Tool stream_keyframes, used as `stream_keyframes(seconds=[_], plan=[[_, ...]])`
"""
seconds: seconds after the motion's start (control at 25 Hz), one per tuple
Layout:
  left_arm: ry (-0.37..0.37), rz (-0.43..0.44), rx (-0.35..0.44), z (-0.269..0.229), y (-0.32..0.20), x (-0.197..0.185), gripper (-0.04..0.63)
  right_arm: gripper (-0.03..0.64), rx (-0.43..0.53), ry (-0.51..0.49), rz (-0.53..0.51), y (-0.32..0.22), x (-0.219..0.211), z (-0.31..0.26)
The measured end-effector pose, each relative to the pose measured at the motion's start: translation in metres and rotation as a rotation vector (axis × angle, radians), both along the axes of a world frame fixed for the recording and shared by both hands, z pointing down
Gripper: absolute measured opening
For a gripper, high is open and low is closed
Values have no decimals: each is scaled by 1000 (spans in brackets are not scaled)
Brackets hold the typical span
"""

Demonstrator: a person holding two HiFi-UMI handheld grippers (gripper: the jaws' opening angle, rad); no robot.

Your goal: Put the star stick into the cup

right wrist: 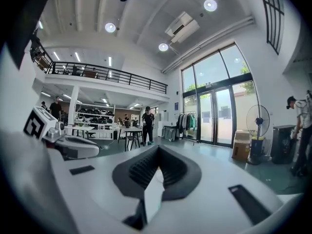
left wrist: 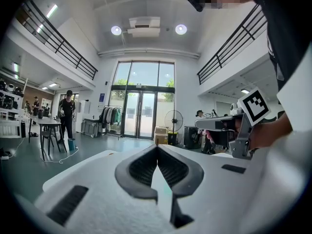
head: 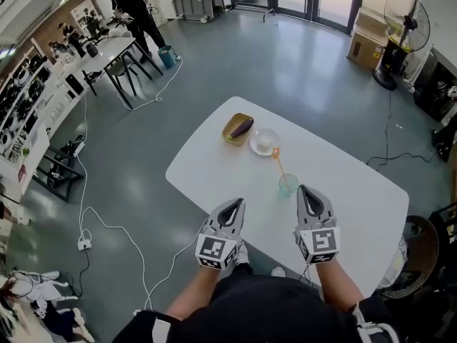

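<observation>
In the head view the orange star stick (head: 278, 161) stands tilted inside the clear greenish cup (head: 288, 186) on the white table (head: 357, 191). My left gripper (head: 235, 205) hovers over the table's near edge, left of the cup, shut with nothing in it. My right gripper (head: 308, 191) sits just right of the cup, also shut and empty. In the left gripper view the jaws (left wrist: 157, 149) are pressed together, and the right gripper (left wrist: 229, 126) shows off to the side. The right gripper view shows its shut jaws (right wrist: 158, 149) and the left gripper (right wrist: 68, 146). Cup and stick are hidden in both gripper views.
Beyond the cup lie a white plate (head: 265, 142) and a yellow bowl (head: 234, 122) holding a dark eggplant (head: 242, 126). A fan (head: 404, 27) and cardboard boxes (head: 369, 40) stand at the far right. A person (head: 136, 9) stands by a table at the far left; cables cross the floor.
</observation>
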State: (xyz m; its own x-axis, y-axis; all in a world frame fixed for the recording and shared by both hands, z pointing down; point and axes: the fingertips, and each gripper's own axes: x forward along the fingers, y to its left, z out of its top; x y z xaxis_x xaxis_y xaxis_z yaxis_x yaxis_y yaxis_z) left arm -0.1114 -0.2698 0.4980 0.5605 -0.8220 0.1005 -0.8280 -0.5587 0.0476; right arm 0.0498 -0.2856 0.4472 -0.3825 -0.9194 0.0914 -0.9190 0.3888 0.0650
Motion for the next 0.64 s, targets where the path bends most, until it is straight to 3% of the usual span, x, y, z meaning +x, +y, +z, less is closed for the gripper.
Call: stream_keyframes(seconds=[0.64], plan=[[0,26,3,-7,12,20,14,3,-49,-37,-10,13,8,7]])
